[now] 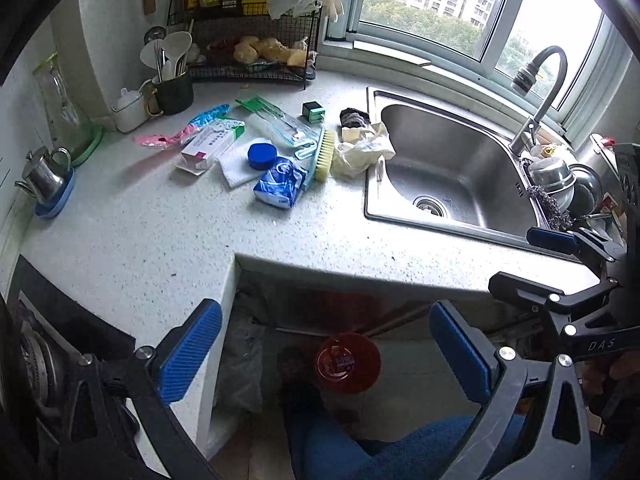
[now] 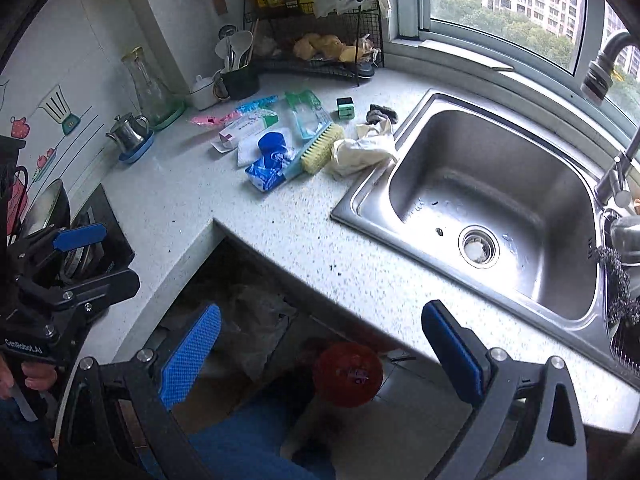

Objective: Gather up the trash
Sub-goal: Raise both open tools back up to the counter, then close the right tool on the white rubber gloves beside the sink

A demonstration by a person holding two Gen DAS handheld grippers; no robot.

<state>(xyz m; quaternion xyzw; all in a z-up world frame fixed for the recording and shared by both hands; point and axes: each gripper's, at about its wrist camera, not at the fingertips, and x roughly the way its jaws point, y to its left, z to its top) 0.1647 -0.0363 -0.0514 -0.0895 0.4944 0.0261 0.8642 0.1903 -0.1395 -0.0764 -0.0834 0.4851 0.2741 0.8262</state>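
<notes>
Trash pile (image 1: pixel 260 148) sitting mid-counter, roughly 12 o'clock from both grippers and well apart from them: blue-and-white packet (image 1: pixel 280 186), blue lid (image 1: pixel 262 156), medicine box (image 1: pixel 212 144), clear blister pack (image 1: pixel 280 124), pink wrapper (image 1: pixel 160 138), crumpled yellowish bag (image 1: pixel 360 152) just beside the sink (image 1: pixel 452 172) rim. Yellow scrub brush (image 1: pixel 325 155) wedged in between, touching the packet and close to the bag. Little green cube (image 1: pixel 313 112) at about 1 o'clock of the pile, off on its own.

Left gripper (image 1: pixel 326 354) spread wide, nothing between the pads. Right gripper (image 2: pixel 320 354) same deal, wide open and empty. Both hanging off the counter edge over the floor gap, red bin (image 1: pixel 347 362) straight below.

Likely trouble: everything overlaps, so grabbing one piece probably drags a neighbour along, brush included, and that's not trash. Slick wrappers could slip out of the pads. The bag leans toward the basin at 3 o'clock, so a nudge could tip it in. Flat pieces hard to pinch off stone.

Room: bare counter (image 1: pixel 160 240) at 9 to 11 o'clock, good for sliding stuff clear. Inner counter corner right in front, easy to clip coming back down to the bin. Kettle (image 1: pixel 44 176) and glass jug (image 1: pixel 60 108) far at 10 o'clock, out of the way.
</notes>
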